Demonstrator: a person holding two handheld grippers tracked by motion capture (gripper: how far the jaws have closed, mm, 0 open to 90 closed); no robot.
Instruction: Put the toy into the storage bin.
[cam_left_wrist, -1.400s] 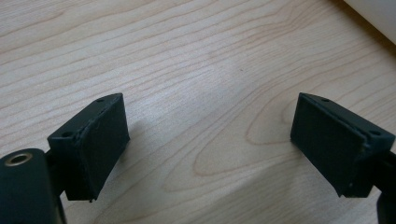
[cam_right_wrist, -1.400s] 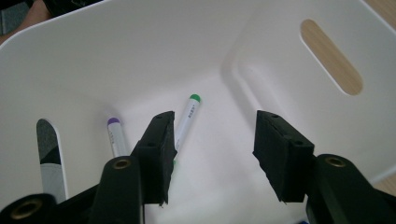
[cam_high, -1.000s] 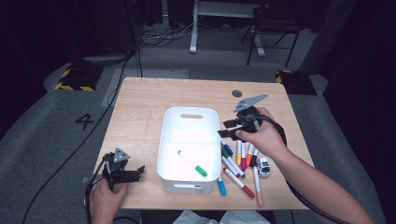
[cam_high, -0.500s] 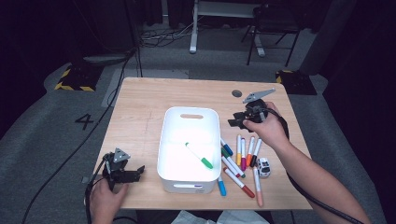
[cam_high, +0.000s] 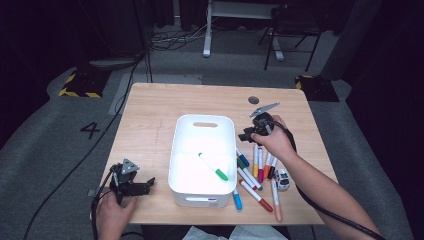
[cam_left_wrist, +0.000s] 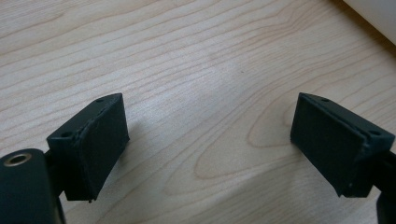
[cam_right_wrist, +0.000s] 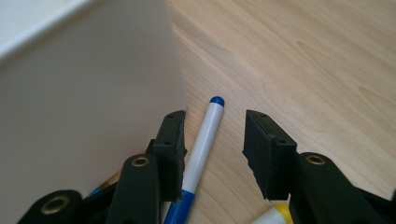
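My right gripper (cam_high: 248, 135) is low at the right wall of the white bin (cam_high: 205, 120). Its jaws have just been closing and now stand either side of a blue-capped white marker (cam_right_wrist: 201, 140) that lies on the wood. The left pad (cam_right_wrist: 175, 140) is right by the marker and the right pad is clear of it, so the gripper is open. This blue marker (cam_high: 242, 157) belongs to a row of several coloured markers (cam_high: 260, 165) beside the bin. One green marker (cam_high: 212, 167) lies inside the bin. My left gripper (cam_high: 145, 186) (cam_left_wrist: 210, 140) rests open over bare wood at the table's near left.
The bin's white wall (cam_right_wrist: 88, 107) is close on the left of my right gripper. A small white toy car (cam_high: 282, 180) sits at the right end of the markers. A dark round spot (cam_high: 254, 100) marks the far table top. The floor lies beyond the table's edges.
My right gripper has sunk to the table beside the bin's right wall, over the markers. The green marker has shifted slightly to the right in the bin. The left gripper has stayed put.
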